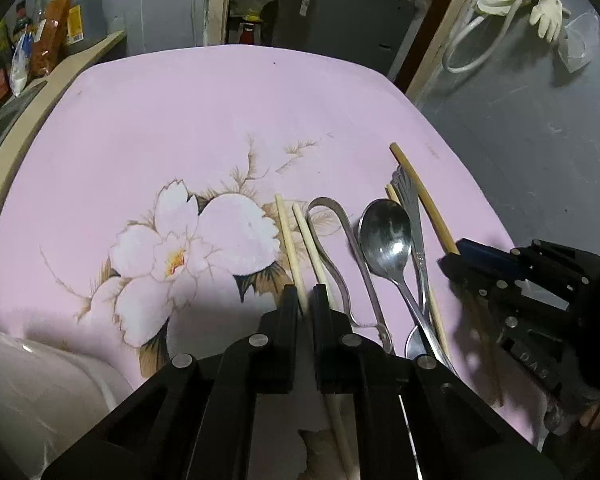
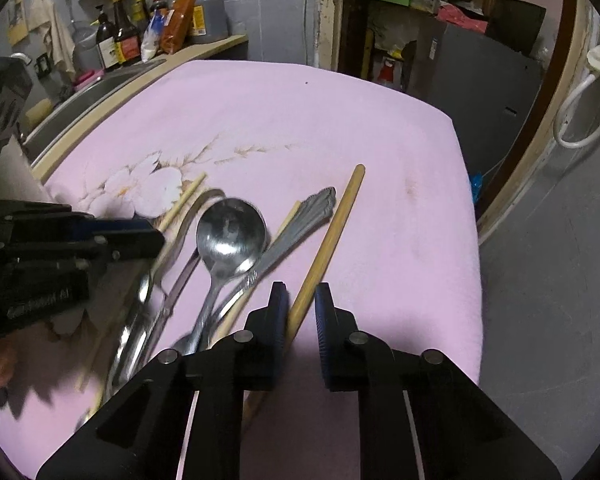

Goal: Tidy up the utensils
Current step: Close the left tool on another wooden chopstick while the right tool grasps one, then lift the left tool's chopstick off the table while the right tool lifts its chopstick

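Observation:
Utensils lie in a row on a pink flowered cloth (image 1: 172, 120). My left gripper (image 1: 305, 300) is shut on a pale chopstick (image 1: 288, 236); a second pale chopstick (image 1: 308, 240) runs under its right finger. To the right lie metal tongs (image 1: 332, 216), a steel spoon (image 1: 386, 236) and an ornate metal handle (image 1: 406, 196). In the right wrist view my right gripper (image 2: 302, 294) is shut on a tan chopstick (image 2: 340, 220), with the spoon (image 2: 230, 232) and handle (image 2: 316, 208) to its left. The left gripper (image 2: 152, 236) shows blurred there.
A white rounded container (image 1: 28, 380) sits at the cloth's near left corner. A sink counter with bottles (image 2: 132, 32) runs along the left. Grey floor (image 2: 540, 280) drops off past the cloth's right edge. Gloves and a hose (image 1: 540, 4) hang at the far right.

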The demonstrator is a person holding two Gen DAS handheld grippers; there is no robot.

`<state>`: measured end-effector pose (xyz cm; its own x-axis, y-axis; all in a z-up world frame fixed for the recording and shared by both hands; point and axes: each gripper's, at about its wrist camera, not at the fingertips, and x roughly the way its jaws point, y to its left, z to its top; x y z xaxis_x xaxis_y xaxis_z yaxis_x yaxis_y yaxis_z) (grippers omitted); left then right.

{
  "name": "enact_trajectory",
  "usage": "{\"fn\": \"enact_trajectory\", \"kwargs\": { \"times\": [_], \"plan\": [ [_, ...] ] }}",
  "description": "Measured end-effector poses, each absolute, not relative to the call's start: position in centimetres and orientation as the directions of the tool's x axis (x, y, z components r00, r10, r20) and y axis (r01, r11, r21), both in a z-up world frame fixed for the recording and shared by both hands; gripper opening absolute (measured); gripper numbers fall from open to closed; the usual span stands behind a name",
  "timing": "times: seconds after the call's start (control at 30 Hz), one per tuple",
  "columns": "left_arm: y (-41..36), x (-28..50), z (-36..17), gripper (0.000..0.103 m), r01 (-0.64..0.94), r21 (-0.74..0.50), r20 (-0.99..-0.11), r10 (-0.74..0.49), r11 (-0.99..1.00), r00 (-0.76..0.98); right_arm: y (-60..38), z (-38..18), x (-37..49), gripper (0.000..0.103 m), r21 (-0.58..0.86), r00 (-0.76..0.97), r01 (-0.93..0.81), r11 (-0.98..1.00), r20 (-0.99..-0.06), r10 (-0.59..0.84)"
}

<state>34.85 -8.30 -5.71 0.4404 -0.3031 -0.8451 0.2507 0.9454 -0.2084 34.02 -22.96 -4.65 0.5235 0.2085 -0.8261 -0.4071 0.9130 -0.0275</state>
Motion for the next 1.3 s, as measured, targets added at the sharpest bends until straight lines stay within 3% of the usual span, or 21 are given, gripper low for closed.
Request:
{"fn": "enact_trajectory", "kwargs": {
  "times": [0.43, 0.57, 1.1, 1.3],
  "plan": [
    [-8.4, 34.7, -5.6, 0.005, 0.241, -0.220, -0.866, -0.303, 0.945, 0.398, -23.6, -4.9, 37.4, 0.011, 0.077, 0.463, -0.319, 0.945, -0.857, 0.226],
    [-7.7, 33.6, -5.4, 0.003, 0.219, -0.251, -0.853, -0.322, 0.943, 0.410, -24.6, -4.8, 36.3, 0.006, 0.141, 0.469, -0.280, 0.950, -0.843, 0.264],
    [-5.7, 26.5, -2.8, 0.002, 0.266, -0.288, -0.785, -0.386, 0.920, 0.485, -27.3, -3.4, 27.7, 0.005, 0.426, 0.549, -0.215, 0.879, -0.691, 0.470],
    [-5.4, 23.6, -0.7, 0.002, 0.290, -0.288, -0.692, -0.407, 0.913, 0.596, -26.6, -1.4, 24.6, 0.005, 0.453, 0.665, -0.287, 0.844, -0.540, 0.516]
  ]
}}
